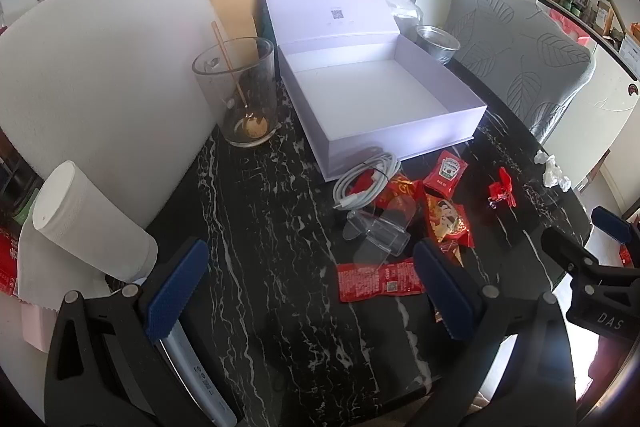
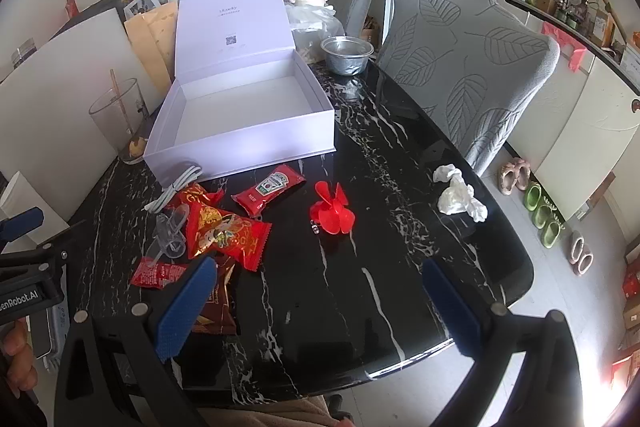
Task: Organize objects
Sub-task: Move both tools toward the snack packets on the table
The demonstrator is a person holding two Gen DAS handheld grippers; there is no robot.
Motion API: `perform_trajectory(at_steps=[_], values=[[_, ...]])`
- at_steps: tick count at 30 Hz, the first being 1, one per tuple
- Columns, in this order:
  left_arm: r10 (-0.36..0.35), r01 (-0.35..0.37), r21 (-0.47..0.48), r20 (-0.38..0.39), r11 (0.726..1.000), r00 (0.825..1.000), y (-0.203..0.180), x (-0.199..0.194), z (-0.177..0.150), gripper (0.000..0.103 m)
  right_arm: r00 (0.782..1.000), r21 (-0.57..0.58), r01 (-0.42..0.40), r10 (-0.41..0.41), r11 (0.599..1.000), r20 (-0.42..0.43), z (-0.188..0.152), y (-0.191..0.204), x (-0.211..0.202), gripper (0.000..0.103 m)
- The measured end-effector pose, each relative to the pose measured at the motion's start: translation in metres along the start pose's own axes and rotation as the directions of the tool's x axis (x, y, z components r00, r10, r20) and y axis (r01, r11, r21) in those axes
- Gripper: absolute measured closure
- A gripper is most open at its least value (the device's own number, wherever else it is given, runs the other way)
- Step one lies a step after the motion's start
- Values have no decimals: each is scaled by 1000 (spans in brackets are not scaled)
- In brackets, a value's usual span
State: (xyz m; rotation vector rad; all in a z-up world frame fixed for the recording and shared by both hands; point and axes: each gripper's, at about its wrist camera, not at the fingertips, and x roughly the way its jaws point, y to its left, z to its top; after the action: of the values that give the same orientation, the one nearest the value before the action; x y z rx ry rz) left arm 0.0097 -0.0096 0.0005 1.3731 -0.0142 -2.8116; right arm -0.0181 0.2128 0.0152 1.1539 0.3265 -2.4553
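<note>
An open white box (image 1: 372, 95) (image 2: 240, 115) with its lid raised stands on the black marble table (image 1: 272, 235) (image 2: 360, 267), empty inside. In front of it lie a coiled white cable (image 1: 366, 181) (image 2: 178, 183), a ketchup sachet (image 1: 445, 174) (image 2: 268, 189), red snack packets (image 1: 378, 281) (image 2: 224, 231), a clear plastic stand (image 1: 380, 231) (image 2: 170, 233) and a red plastic propeller (image 1: 502, 189) (image 2: 332, 211). My left gripper (image 1: 308, 291) is open and empty above the table's near side. My right gripper (image 2: 320, 307) is open and empty near the front edge; it also shows in the left wrist view (image 1: 600, 263).
A glass with a spoon (image 1: 240, 95) (image 2: 120, 119) stands left of the box. A white board (image 1: 104, 79) leans at the left, with a tissue roll (image 1: 88, 219) beside it. A metal bowl (image 2: 346, 55), crumpled tissue (image 2: 460, 195) and a grey chair (image 2: 472, 67) are at the right.
</note>
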Motion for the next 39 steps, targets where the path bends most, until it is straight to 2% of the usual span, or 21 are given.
perform_trajectory(at_steps=[27,39], values=[[0,0,11,-5,1000,1000,-2,0,-2,0,1000,-6,-16,16,1000,0,-1,2,1,0],[-5,5,13,4,1000,1000,-5,-12,-14,0,999,-12,-31,31,999,10,-13,0,-9,0]])
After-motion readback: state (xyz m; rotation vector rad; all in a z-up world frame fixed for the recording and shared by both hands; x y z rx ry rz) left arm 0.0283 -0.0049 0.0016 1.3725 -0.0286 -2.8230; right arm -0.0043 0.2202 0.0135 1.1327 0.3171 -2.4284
